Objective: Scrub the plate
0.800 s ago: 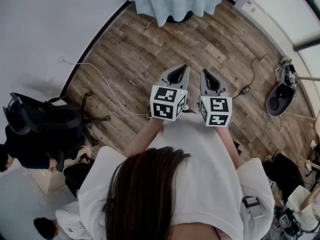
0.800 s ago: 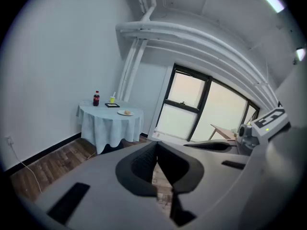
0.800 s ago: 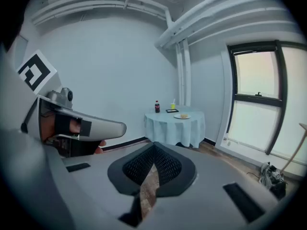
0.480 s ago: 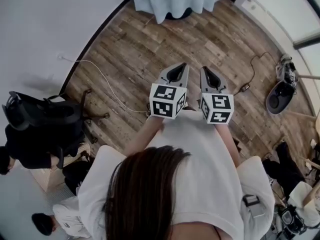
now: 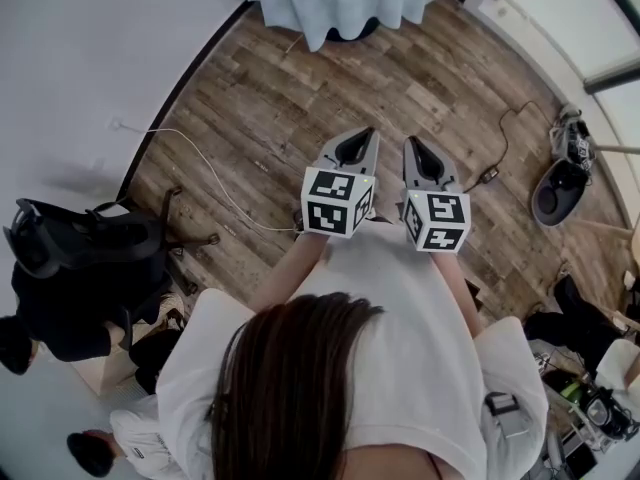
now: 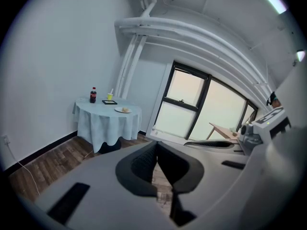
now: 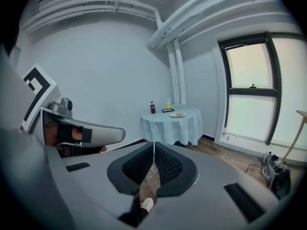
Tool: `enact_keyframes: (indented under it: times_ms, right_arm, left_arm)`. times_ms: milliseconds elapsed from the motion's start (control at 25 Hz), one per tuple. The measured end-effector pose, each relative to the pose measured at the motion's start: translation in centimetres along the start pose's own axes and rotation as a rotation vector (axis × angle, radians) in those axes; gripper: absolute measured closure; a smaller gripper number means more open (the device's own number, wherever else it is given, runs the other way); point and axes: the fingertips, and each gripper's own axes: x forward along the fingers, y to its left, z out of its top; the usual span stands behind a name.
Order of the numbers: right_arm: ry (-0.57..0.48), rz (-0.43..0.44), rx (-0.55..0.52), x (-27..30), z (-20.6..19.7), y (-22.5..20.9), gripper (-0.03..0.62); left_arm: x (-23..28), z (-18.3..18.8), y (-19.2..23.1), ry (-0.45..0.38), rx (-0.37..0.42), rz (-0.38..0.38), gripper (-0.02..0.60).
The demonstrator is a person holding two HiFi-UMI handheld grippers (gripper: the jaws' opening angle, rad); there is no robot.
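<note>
I hold both grippers side by side in front of me, above the wood floor [image 5: 300,98], and both point toward the round worktop [image 5: 330,8], which stands well apart from them by the wall. The left gripper [image 5: 352,144] has its jaws closed, pads touching at the tips, with nothing between them; its own view [image 6: 157,146] shows only floor through the slit below the tips. The right gripper [image 5: 420,150] is closed as well and empty, its mesh pads meeting along one line in its view [image 7: 153,153].

The plate [image 6: 123,110] lies on the worktop [image 6: 103,128], near the edge on the window side, with a small pale piece of something on it that I cannot make out. Neither gripper touches it. In the right gripper view the plate [image 7: 178,114] sits at the right edge of the worktop [image 7: 168,128]. A dark bottle [image 6: 92,95] stands at the opposite edge, toward the wall, and a yellow cup [image 6: 110,96] stands between bottle and plate, with a flat dark tray [image 6: 109,102] just in front of it. A thin cable [image 5: 215,183] runs across the floor at my left.
</note>
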Motion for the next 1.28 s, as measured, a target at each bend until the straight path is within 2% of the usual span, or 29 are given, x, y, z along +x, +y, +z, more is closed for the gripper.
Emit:
enact_keyframes:
  times_ms: [720, 1280]
  right_arm:
    - [0.01, -0.084, 0.015, 7.4, 4.3, -2.9, 0.557]
    - [0.017, -0.095, 0.022, 14.1, 7.4, -2.5, 0.556]
  left_arm:
    - [7.0, 5.7, 5.9, 0.023, 0.015, -0.064, 0.572]
    - [10.7, 9.5, 11.7, 0.027, 0.043, -0.105, 0.572]
